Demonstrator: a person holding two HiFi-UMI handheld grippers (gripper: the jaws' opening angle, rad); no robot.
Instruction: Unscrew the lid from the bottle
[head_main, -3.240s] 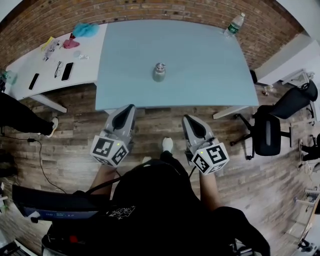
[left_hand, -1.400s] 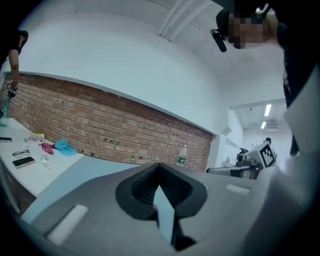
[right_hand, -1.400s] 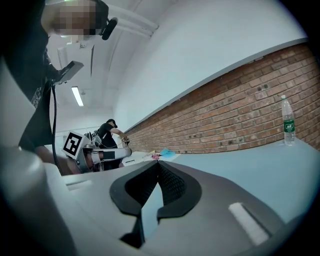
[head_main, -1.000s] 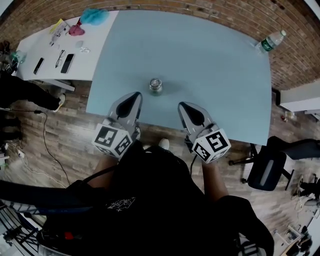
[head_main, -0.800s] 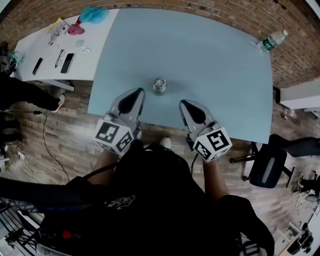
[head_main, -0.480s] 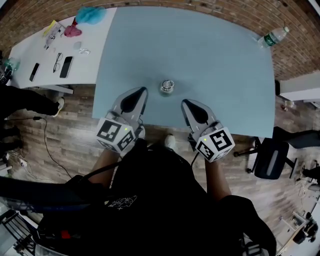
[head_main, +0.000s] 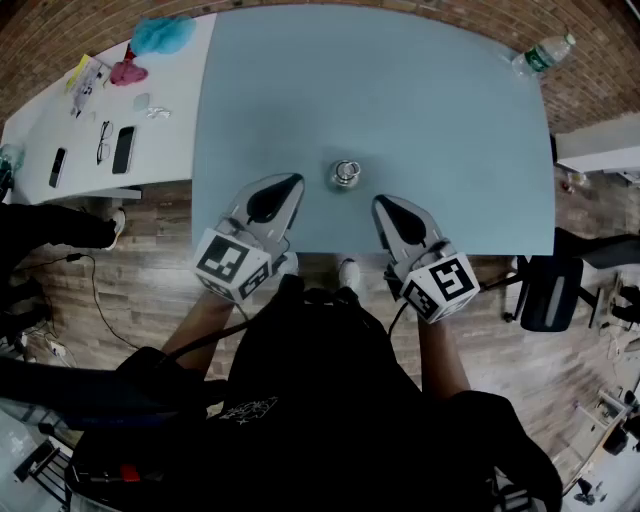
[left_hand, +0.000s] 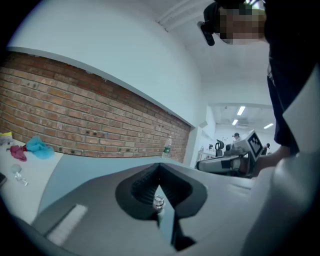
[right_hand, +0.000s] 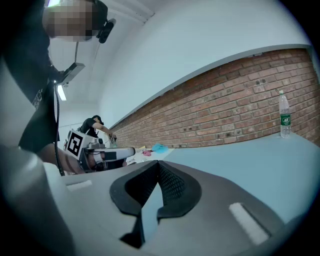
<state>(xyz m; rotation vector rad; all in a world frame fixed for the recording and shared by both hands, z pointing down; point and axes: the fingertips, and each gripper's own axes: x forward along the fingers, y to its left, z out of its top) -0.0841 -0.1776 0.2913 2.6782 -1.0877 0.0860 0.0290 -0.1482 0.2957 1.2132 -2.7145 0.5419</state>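
Bottle: small, silvery lid on, upright on blue table.

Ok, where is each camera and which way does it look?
Head view: on the person's head, looking steeply down at the blue table, small bottle, left gripper, right gripper and the person's dark top.
Left gripper view: on the left gripper, looking along shut jaws at the small bottle; dark top at right.
Right gripper view: on the right gripper, looking along shut jaws toward the brick wall; dark top at left.
Shared: both gripper views show the water bottle and the other gripper.
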